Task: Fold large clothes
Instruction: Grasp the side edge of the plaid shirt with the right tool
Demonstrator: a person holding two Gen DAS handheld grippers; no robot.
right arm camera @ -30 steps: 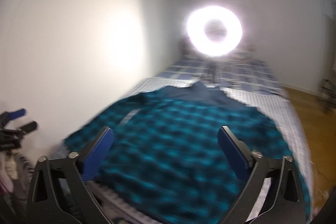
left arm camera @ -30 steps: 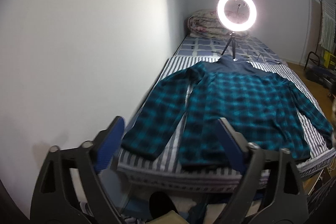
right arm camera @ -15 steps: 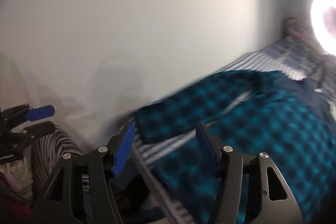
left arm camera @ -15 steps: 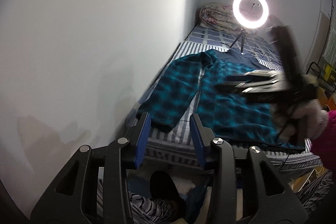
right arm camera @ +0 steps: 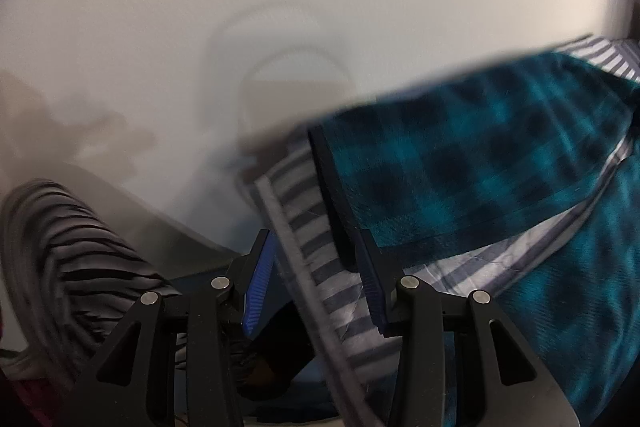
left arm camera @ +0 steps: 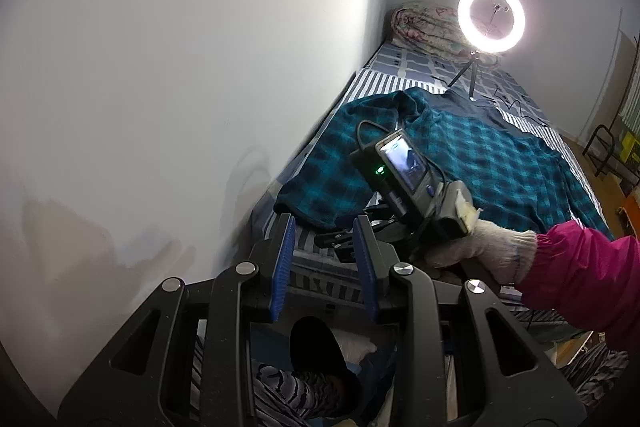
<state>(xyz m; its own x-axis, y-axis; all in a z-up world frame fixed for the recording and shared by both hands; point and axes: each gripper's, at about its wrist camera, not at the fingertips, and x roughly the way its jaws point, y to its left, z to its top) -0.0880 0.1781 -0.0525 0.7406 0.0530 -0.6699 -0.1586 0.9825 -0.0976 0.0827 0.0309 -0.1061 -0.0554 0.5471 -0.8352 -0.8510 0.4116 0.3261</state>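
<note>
Both grippers, left (left arm camera: 325, 263) and right (right arm camera: 316, 283), are closing on nothing. Soft, floppy plaid shirt (left arm camera: 480, 155) lies spread across the bed (left arm camera: 384, 83); sleeve cuff (right arm camera: 336, 187) at its near edge offers best hold.

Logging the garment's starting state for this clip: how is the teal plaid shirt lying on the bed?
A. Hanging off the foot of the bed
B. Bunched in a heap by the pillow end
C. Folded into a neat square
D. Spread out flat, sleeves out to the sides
D: in the left wrist view the teal plaid shirt lies spread open on the striped bed sheet, one sleeve stretched toward the wall.
</note>
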